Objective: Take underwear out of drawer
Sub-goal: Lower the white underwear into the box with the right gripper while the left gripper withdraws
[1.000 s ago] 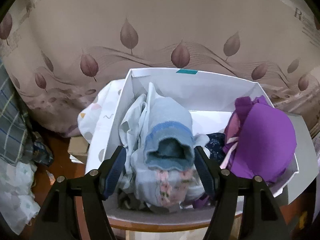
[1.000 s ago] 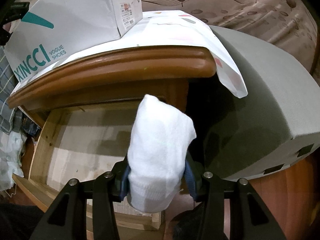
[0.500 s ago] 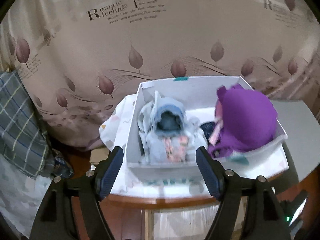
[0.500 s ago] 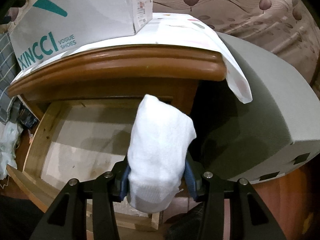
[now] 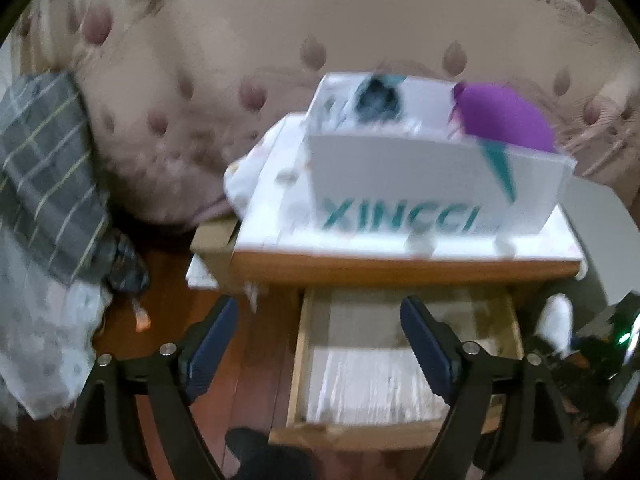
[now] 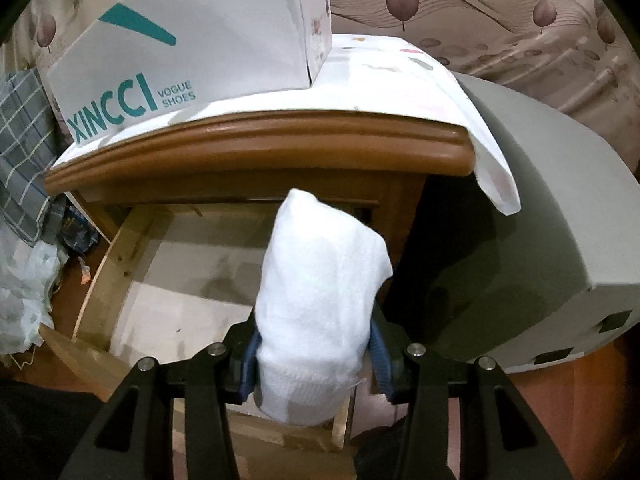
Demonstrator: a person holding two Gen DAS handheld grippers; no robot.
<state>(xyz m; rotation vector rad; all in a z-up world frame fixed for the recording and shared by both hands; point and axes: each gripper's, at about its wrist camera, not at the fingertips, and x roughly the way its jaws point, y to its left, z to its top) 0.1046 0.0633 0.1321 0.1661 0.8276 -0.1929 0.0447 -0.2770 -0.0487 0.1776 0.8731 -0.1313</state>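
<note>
The wooden drawer (image 5: 298, 360) stands pulled out under the nightstand, and only its pale lining shows inside. My left gripper (image 5: 319, 308) hovers over the drawer's left side with its jaws opening and nothing between them; this view is blurred. The white XINCCI shoe box (image 5: 420, 184) on the nightstand holds clothes, among them a purple garment (image 5: 504, 120). My right gripper (image 6: 314, 344) is shut on a rolled white garment (image 6: 320, 280), held above the drawer's (image 6: 116, 256) right side. The same garment (image 5: 556, 320) shows at the right edge of the left wrist view.
A white cloth (image 6: 400, 80) covers the nightstand top (image 6: 260, 148) and hangs off its right corner. A grey rounded object (image 6: 540, 220) stands to the right. Plaid fabric (image 5: 44, 168) and a pale cloth lie at the left on the reddish floor (image 5: 160, 264). A leaf-print curtain (image 5: 200, 60) hangs behind.
My left gripper has let go of the light blue garment in the box, backed away and sunk toward the drawer, jaws widening. The right gripper has stayed put with the white garment.
</note>
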